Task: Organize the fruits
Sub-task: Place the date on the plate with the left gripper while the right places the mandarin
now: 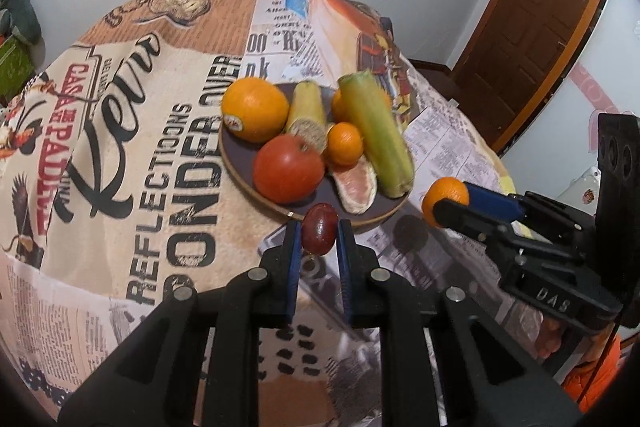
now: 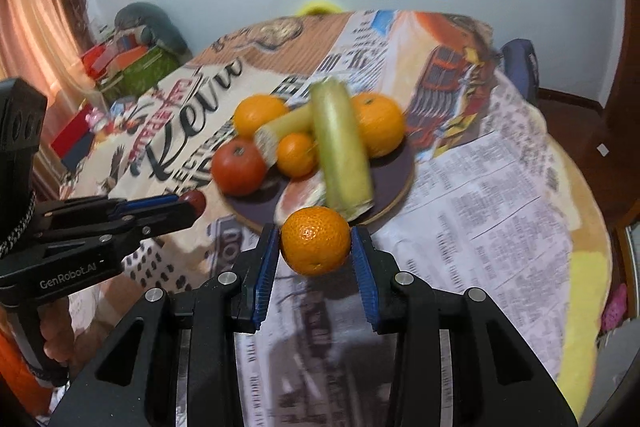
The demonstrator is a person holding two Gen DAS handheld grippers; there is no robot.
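My left gripper (image 1: 319, 233) is shut on a small dark-red fruit (image 1: 319, 233), held above the printed tablecloth just in front of the plate. My right gripper (image 2: 315, 241) is shut on a mandarin (image 2: 315, 240), also raised near the plate's front rim. The dark round plate (image 1: 240, 163) carries a large orange (image 1: 255, 109), a red tomato (image 1: 288, 169), a small mandarin (image 1: 345, 143), two pale green stalks (image 1: 376, 131), a grapefruit slice (image 1: 356, 189) and another orange (image 2: 378, 123) behind. Each gripper also shows in the other view: the right one (image 1: 448, 205) with its mandarin, the left one (image 2: 194, 203) with its red fruit.
A printed cloth (image 1: 140, 147) covers the round table. A brown door (image 1: 540, 27) stands at the right in the left wrist view. Boxes and a green bag (image 2: 132, 67) sit by the curtain at the left. A dark chair back (image 2: 520, 67) is behind the table.
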